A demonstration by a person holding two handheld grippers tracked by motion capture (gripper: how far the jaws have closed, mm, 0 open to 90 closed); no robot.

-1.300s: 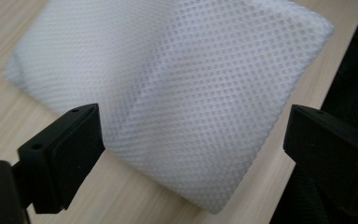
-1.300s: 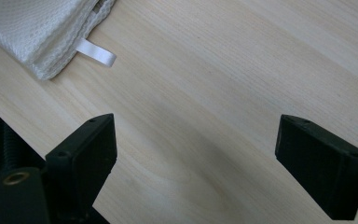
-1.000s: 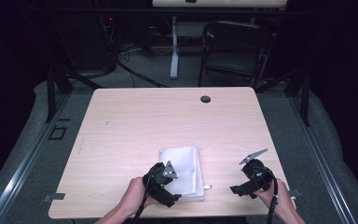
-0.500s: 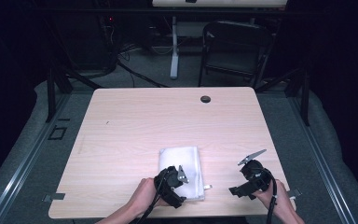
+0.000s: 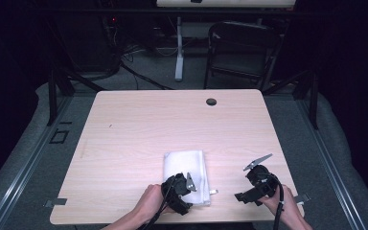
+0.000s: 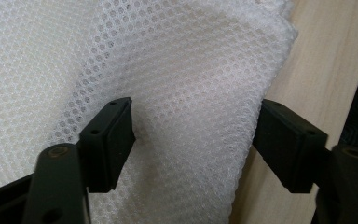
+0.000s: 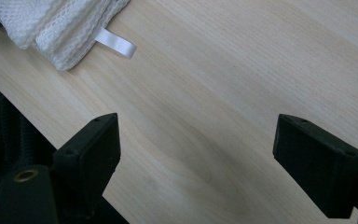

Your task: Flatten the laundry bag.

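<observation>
At the near edge of the table (image 5: 124, 143), the left gripper (image 5: 179, 189) rests on the near part of a folded white cloth (image 5: 186, 163). In the left gripper view, the two black jaws stand on either side of a raised fold of the cloth (image 6: 186, 93). The jaws have just been closing, and the mesh fabric is between them. One jaw presses into the fabric and makes a small dent, while the other jaw is at the outer edge of the fold, where the cloth meets the wood; I cannot tell if that jaw touches the cloth. The jaws are about half open, so the fold is not yet pinched tight.

To the right, also near the front edge, the right gripper (image 5: 255, 184) is held apart from the cloth. In the right gripper view, its jaws stand wide open with nothing between them, over bare wood. Beyond them, in the upper left corner of that view, the corner of the cloth (image 7: 65, 23) lies flat, and a small white label (image 7: 116, 44) sticks out from its edge onto the table.

Farther away, the table top has a small dark round hole (image 5: 211, 101) near the far edge. Behind the table stands a dark chair (image 5: 239, 52) on the floor.
</observation>
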